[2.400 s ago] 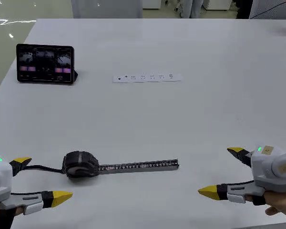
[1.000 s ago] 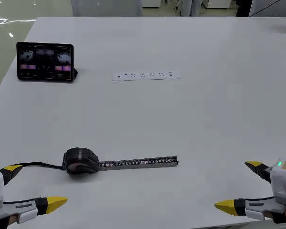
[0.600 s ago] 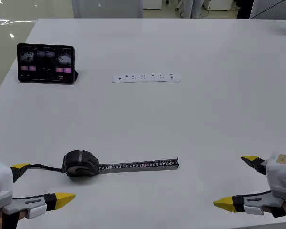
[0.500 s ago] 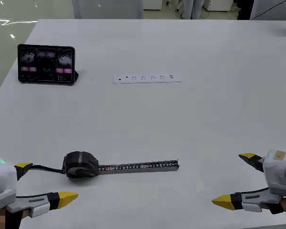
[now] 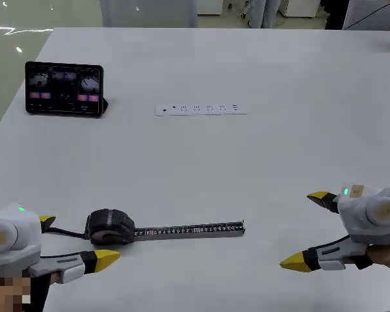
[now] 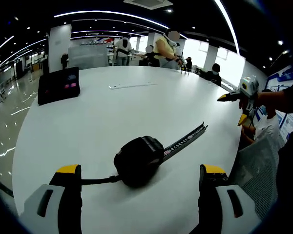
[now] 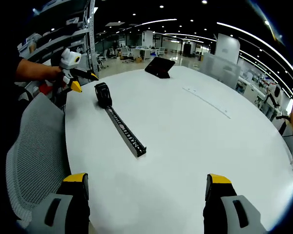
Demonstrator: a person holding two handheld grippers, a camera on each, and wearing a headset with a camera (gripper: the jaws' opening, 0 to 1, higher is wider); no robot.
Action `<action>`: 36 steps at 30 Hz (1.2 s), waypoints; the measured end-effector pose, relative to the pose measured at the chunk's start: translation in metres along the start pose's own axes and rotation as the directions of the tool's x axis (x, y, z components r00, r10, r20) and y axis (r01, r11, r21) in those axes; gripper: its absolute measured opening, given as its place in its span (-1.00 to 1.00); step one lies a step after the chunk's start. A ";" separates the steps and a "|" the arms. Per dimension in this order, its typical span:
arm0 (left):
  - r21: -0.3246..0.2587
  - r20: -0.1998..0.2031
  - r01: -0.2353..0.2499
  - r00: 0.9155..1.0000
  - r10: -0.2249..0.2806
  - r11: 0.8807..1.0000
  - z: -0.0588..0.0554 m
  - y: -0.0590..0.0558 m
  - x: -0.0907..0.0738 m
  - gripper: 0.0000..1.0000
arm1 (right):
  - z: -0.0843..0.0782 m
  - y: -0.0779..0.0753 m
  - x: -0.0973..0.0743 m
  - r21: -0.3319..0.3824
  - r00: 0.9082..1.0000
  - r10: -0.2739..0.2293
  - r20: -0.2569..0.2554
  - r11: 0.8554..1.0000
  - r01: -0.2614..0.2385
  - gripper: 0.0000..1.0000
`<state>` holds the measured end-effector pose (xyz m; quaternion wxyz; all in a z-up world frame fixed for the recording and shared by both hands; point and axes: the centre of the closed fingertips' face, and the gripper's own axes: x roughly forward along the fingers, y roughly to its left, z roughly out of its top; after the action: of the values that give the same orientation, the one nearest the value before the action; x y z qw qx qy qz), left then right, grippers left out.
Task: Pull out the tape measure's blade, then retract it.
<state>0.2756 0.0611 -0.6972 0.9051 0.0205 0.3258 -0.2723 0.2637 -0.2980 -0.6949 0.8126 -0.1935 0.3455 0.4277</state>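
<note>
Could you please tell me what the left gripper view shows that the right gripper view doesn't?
Left gripper view: the tape measure's case up close with its strap, plus the right gripper across the table. Right gripper view: the blade's end hook nearest, a mesh chair back and the left gripper. Both: the extended blade, tablet and power strip.

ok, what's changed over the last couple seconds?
Both grippers drew back, then came forward again: left gripper now nearer the tape measure case, right gripper about where it began. Both open, holding nothing. Extended blade, tablet and power strip unmoved.
</note>
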 end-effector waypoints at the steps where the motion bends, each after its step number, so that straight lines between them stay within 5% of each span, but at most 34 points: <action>1: 0.000 0.002 -0.008 1.000 0.008 1.000 0.002 0.000 0.001 0.98 | 0.002 0.000 0.001 -0.010 1.000 0.005 -0.007 1.000 -0.005 0.98; 9: -0.034 0.015 -0.050 0.999 0.051 0.998 0.011 -0.001 0.011 0.98 | 0.013 0.000 0.012 -0.076 0.998 0.041 -0.044 0.996 -0.044 0.98; 13: -0.017 -0.020 -0.150 0.989 0.149 0.989 0.007 0.012 0.015 0.97 | 0.020 0.000 0.019 -0.096 0.997 0.063 -0.053 0.993 -0.067 0.98; 25: -0.053 0.017 -0.152 0.988 0.154 0.987 0.018 0.006 0.023 0.98 | 0.020 0.001 0.039 -0.159 0.987 0.117 -0.109 0.978 -0.133 0.98; 36: -0.076 0.036 -0.177 0.983 0.180 0.981 0.017 0.003 0.036 0.98 | 0.014 -0.001 0.059 -0.248 0.967 0.165 -0.193 0.946 -0.211 0.98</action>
<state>0.3103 0.0429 -0.7061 0.9328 0.0112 0.3131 -0.1784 0.2936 -0.2564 -0.7281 0.7022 -0.3027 0.3698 0.5278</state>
